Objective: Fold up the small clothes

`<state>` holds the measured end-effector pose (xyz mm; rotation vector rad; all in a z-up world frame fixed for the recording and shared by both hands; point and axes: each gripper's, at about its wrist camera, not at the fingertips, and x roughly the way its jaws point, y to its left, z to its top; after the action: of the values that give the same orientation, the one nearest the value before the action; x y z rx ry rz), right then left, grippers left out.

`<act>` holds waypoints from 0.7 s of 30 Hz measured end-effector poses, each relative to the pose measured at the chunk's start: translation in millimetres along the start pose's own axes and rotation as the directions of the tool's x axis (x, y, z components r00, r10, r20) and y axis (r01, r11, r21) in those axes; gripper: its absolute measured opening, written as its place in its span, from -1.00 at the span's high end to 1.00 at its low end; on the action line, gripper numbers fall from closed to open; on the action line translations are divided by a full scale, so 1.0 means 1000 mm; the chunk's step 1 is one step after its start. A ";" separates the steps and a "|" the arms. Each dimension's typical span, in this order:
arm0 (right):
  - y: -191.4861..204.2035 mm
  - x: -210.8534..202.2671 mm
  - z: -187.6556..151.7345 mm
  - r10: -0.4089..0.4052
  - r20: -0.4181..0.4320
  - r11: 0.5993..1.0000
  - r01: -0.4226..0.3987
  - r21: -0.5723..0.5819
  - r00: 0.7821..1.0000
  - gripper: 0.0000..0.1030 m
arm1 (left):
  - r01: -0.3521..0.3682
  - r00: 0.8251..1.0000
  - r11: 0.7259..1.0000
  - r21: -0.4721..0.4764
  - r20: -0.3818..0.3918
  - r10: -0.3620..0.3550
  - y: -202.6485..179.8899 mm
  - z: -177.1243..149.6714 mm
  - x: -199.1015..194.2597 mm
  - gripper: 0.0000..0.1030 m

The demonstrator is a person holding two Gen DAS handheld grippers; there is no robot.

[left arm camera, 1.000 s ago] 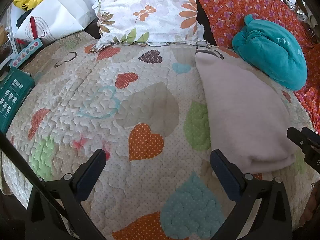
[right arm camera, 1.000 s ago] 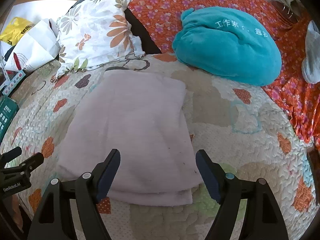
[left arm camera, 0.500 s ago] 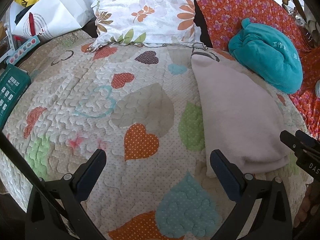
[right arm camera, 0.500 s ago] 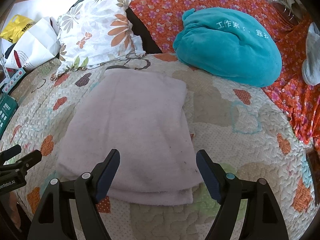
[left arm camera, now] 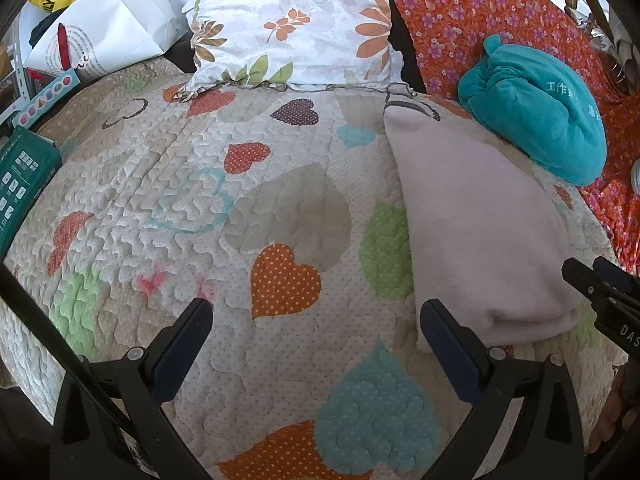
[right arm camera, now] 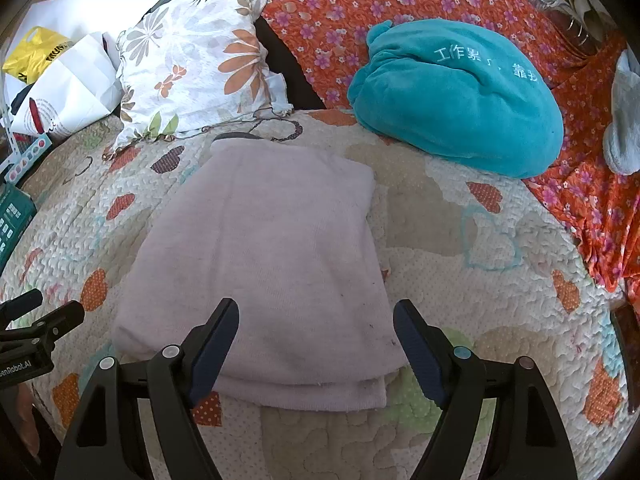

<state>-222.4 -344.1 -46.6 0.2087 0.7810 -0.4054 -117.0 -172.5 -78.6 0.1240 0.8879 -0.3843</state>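
Grippers first: the left gripper [left arm camera: 316,320] has its jaws spread wide with nothing between them, poised over bare quilt [left arm camera: 280,208] beside an orange heart patch. The right gripper [right arm camera: 316,322] is likewise spread wide and holds nothing; its fingers frame the near edge of the folded cloth [right arm camera: 264,264].

The cloth is pale pink, folded into a flat, roughly rectangular stack. Layered edges show along its near hem, and a few small dark specks mark the near right corner. In the left wrist view the cloth [left arm camera: 476,220] lies to the right of the left gripper, with a rounded fold at its near end. Whether the right finger of the left gripper touches that edge cannot be determined.

Beyond the cloth, a teal cushion [right arm camera: 460,96] rests on an orange flowered sheet [right arm camera: 332,8]. A white flowered pillow [right arm camera: 192,68] stands to the far left, beside a white paper bag [left arm camera: 104,32].
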 end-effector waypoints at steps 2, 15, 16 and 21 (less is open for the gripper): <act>0.000 0.000 0.000 -0.001 0.001 1.000 0.001 0.001 1.000 -0.63 | -0.001 1.000 1.000 0.000 0.001 0.001 0.000 0.001 0.000 -1.00; 0.002 -0.001 0.000 -0.001 0.014 1.000 0.001 -0.009 1.000 -0.67 | -0.001 1.000 1.000 -0.001 -0.001 0.001 0.002 -0.002 0.001 -1.00; 0.002 -0.002 0.000 -0.003 0.016 1.000 0.003 -0.011 1.000 -0.67 | -0.002 1.000 1.000 -0.001 -0.002 0.002 0.003 -0.001 0.002 -1.00; 0.004 -0.003 0.000 -0.006 0.025 1.000 0.006 -0.015 1.000 -0.67 | -0.007 1.000 1.000 -0.009 0.000 0.007 0.007 -0.001 0.002 -1.00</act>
<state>-222.7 -339.9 -43.7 0.1872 0.7596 -0.4073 -114.1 -166.8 -81.0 0.1189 0.8884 -0.3735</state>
